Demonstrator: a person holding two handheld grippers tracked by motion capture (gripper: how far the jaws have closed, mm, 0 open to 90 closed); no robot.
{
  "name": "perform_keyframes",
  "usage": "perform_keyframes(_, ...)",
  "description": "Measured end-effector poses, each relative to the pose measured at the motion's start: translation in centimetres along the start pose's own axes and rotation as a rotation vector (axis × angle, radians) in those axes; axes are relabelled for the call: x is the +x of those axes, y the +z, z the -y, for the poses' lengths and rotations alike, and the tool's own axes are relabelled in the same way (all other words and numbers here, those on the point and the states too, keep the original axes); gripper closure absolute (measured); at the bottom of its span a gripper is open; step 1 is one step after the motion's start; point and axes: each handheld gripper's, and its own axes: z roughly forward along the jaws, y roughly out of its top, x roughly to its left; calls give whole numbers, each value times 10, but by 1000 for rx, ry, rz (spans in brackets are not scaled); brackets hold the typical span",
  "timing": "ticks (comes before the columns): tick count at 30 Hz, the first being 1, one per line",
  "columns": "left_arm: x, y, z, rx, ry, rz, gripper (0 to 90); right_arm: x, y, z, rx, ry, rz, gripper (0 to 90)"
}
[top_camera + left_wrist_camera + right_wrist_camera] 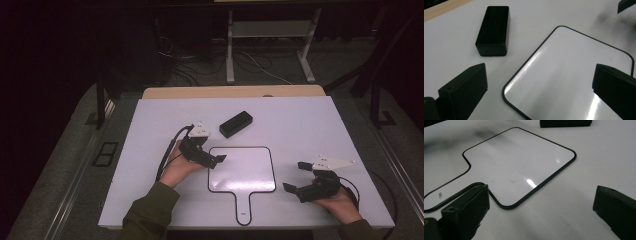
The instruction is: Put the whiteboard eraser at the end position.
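Observation:
A paddle-shaped whiteboard (242,170) with a thin black rim lies flat in the middle of the white table, its handle (243,207) toward the near edge. Behind it lies a black rectangular block (235,124). My left gripper (212,155) hovers open at the board's upper left corner, held in a hand. In the left gripper view the left gripper (540,72) has its jaws wide apart over the board's corner (574,75), with the block (492,30) beyond. My right gripper (296,176) is open just right of the board. In the right gripper view the right gripper (541,192) is empty beside the board (519,162).
The white table top (310,125) has a wooden strip (235,92) along its far edge. Beyond it are a dark floor, cables and a white stand's legs (230,50). Green sleeves come in from the bottom of the high view.

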Motion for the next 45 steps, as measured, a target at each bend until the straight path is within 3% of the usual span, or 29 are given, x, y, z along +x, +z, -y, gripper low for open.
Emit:
perform_keyframes(4, -6, -6, 6, 7, 19, 1, 0, 1, 0, 0, 1, 1, -2, 0)
perform_keyframes(24, -21, -42, 42, -20, 27, -12, 0, 1, -1, 0, 2, -2, 1, 0)
perform_keyframes(31, -25, -52, 54, -47, 15, -25, 0, 1, -1, 0, 3, -2, 0, 0)
perform_keyframes(45, -27, -68, 82, -87, -46, -33, 0, 1, 0, 0, 3, -3, 4, 0)
